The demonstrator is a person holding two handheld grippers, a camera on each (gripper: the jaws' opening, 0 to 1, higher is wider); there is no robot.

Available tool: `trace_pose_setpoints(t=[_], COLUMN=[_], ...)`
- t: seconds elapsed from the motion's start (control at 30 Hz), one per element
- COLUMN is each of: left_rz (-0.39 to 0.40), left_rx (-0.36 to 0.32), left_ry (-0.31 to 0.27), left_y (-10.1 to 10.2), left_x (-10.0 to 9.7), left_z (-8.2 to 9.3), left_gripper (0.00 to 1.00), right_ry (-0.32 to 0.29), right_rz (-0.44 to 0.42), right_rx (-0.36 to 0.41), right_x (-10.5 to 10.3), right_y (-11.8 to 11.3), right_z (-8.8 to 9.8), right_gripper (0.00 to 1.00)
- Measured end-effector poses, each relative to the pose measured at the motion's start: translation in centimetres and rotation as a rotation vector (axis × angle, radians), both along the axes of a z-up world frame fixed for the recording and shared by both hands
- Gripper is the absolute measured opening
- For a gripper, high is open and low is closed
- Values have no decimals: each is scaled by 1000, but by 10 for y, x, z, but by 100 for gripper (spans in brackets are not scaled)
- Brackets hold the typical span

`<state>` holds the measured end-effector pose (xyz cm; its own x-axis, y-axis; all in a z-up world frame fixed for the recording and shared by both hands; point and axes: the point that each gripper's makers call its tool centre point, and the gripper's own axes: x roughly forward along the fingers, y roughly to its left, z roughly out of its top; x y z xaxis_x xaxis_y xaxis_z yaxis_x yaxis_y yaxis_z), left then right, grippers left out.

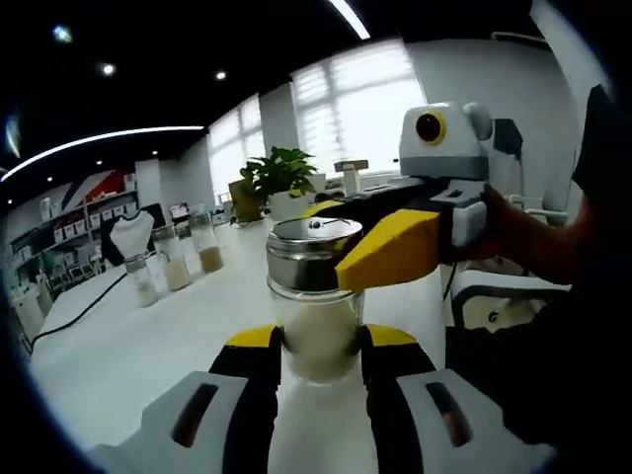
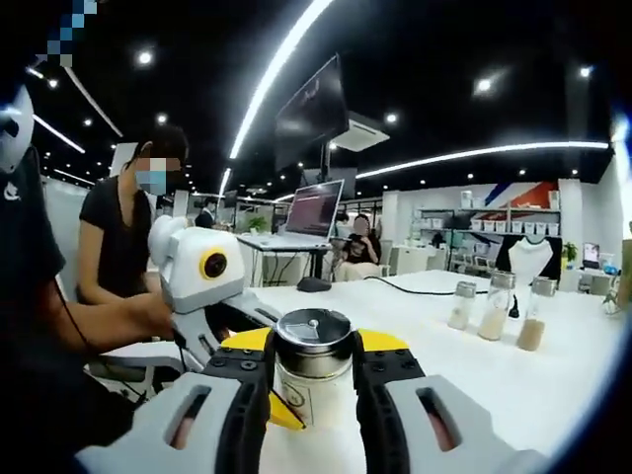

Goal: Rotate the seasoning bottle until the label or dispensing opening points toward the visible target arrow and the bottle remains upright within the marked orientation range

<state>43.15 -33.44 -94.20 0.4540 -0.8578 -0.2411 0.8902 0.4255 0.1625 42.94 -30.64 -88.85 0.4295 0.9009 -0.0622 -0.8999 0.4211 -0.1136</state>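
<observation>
A glass seasoning bottle [image 1: 318, 331] with pale powder and a shiny metal lid [image 1: 311, 252] stands upright on the white table [image 1: 128, 346]. My left gripper [image 1: 318, 341] is shut on its glass body, one yellow-tipped jaw on each side. From the right, my right gripper [image 1: 341, 237] reaches in and clamps the lid with its yellow fingers [image 1: 390, 247]. In the right gripper view the bottle [image 2: 314, 380] sits between my right gripper [image 2: 314, 351], whose jaws close on the lid [image 2: 314, 331]. The left gripper [image 2: 286, 407] holds the glass lower down. No label, opening or arrow is discernible.
Three more seasoning bottles [image 1: 173, 259] [image 2: 494, 308] stand in a row further along the table. A black cable [image 1: 89, 306] runs across it. A potted plant [image 1: 281, 173] and a laptop [image 2: 311, 212] sit at the far ends. A seated person [image 2: 123, 237] is at the left.
</observation>
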Motion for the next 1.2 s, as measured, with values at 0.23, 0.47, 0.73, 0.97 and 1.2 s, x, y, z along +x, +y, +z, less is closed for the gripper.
trace_pose_setpoints(t=[0.23,0.47,0.73,0.97,1.2], left_rz=[12,113,150,67,-5], left_rx=[-19,-106,-109,-54,-49], left_ry=[-48,-30,-16,-17,19], left_y=[-1,-14,-13,-7,-1], left_x=[6,18,24,13,4], left_z=[3,11,6,3,-3], left_gripper=[35,37,36,35,35], right_ry=[-1,43,59,11,-17], right_rz=[-120,-265,-188,-78,-14], right_rx=[9,138,133,67,-36], right_x=[10,23,21,10,1], right_y=[-2,-10,-9,-1,5], right_z=[3,14,11,6,-6], right_gripper=[28,28,29,30,29])
